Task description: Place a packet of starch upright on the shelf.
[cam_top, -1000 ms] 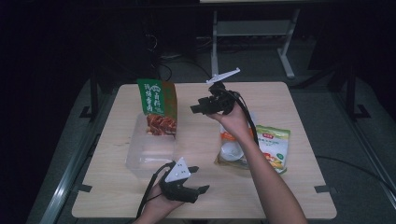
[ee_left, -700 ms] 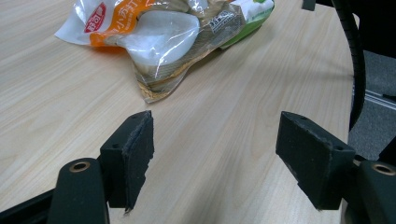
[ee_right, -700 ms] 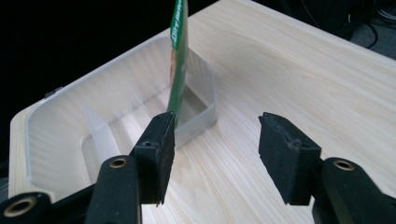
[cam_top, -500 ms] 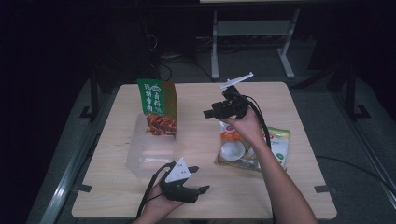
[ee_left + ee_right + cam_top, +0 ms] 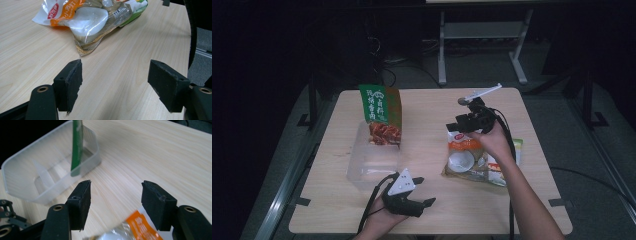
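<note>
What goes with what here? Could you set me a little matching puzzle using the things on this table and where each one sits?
Things:
1. green snack bag
2. clear plastic tub
3. coconut snack packet
4. left hand-held gripper

Places or states:
A. lying flat on the table, under the right hand-held gripper
B. standing upright at the far end of the tub
C. resting near the front table edge, jaws open and nothing between them
D. see-through, on the left half of the table

Pairs: 1-B, 2-D, 3-A, 4-C
</note>
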A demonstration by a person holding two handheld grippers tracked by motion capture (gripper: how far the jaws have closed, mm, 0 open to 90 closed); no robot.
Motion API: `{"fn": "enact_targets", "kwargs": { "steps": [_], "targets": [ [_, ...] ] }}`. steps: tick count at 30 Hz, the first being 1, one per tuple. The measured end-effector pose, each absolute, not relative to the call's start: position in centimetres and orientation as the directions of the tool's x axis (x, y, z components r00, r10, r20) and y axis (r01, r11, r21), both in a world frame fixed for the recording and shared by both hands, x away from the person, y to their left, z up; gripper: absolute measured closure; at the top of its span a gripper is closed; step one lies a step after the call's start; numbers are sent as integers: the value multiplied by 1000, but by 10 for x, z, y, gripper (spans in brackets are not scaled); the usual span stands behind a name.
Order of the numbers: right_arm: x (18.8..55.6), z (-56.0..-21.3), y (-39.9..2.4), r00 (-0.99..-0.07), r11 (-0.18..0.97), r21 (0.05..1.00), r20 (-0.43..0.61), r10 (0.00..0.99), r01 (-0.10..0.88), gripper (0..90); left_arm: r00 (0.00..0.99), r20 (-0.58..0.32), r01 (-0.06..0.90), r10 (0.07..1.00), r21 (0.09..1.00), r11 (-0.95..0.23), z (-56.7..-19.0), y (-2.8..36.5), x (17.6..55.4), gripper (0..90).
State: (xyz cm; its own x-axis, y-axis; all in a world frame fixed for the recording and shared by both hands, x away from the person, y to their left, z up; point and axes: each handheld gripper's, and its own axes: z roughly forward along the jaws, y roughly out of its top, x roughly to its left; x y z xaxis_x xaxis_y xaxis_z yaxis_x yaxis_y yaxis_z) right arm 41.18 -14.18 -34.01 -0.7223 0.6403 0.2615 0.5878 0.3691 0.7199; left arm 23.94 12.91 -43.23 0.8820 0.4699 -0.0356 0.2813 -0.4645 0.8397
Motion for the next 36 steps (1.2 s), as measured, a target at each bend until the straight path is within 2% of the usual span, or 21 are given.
{"fn": "enact_targets", "kwargs": {
  "steps": [19,36],
  "targets": [
    [394,-363,-198,-637,340,671,258,726,659,354,884,-37,285,466,832,-476,-434,127,239,275],
    [388,-379,-225,-589,321,638,262,764,700,335,883,-42,289,468,834,-471,-434,127,239,275]
  ]
}}
